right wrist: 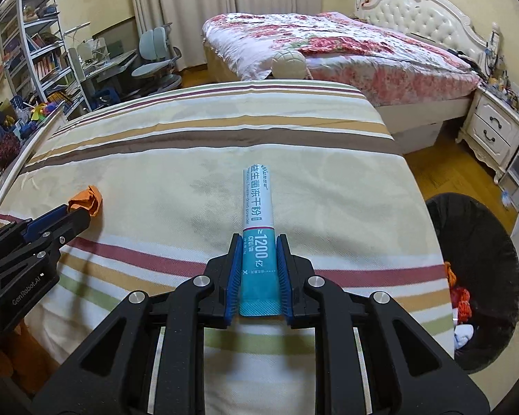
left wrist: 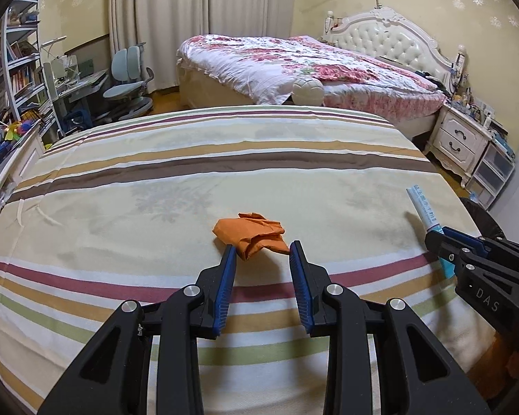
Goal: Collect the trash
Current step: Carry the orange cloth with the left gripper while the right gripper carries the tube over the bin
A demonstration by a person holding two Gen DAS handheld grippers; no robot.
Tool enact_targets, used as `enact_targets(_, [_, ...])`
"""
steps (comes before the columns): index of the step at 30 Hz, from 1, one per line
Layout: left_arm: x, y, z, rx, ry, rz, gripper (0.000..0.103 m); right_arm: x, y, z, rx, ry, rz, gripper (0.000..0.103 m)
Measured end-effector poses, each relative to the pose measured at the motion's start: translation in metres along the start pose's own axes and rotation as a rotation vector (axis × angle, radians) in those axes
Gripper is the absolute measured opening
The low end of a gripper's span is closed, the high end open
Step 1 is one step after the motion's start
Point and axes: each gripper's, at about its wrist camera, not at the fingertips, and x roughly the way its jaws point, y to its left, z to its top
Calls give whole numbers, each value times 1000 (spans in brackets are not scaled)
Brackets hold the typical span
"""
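Item: your two pieces of trash over the striped bed point(left wrist: 155, 186).

Your right hand-held gripper point(right wrist: 259, 242) is clenched on a white-and-teal powder sachet point(right wrist: 257, 207), printed "1200", jutting forward above the bedspread. Your left hand-held gripper point(left wrist: 262, 249) is released, pads either side of a crumpled orange wrapper point(left wrist: 251, 233) lying on the bed. A black bin point(right wrist: 481, 242) stands beside the bed.

Left gripper point(left wrist: 261, 249): matte black linkage arms, triangular cut-outs, round silver pivot screws.
Right gripper point(right wrist: 258, 242): same black build.
Fingers point(left wrist: 225, 287): blue ribbed pads on black backing.
Markings: white "DAS" and "GenRobot.AI" lettering on the housings.
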Motion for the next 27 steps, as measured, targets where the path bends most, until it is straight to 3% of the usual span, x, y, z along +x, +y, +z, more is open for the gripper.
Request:
enact_targets(26, [-10, -160, 4, 243, -57, -215, 32, -57, -135, -39, 231, -101, -212, 20])
enact_targets(27, [-9, -165, 4, 251, -58, -222, 23, -57, -139, -40, 239, -101, -218, 20])
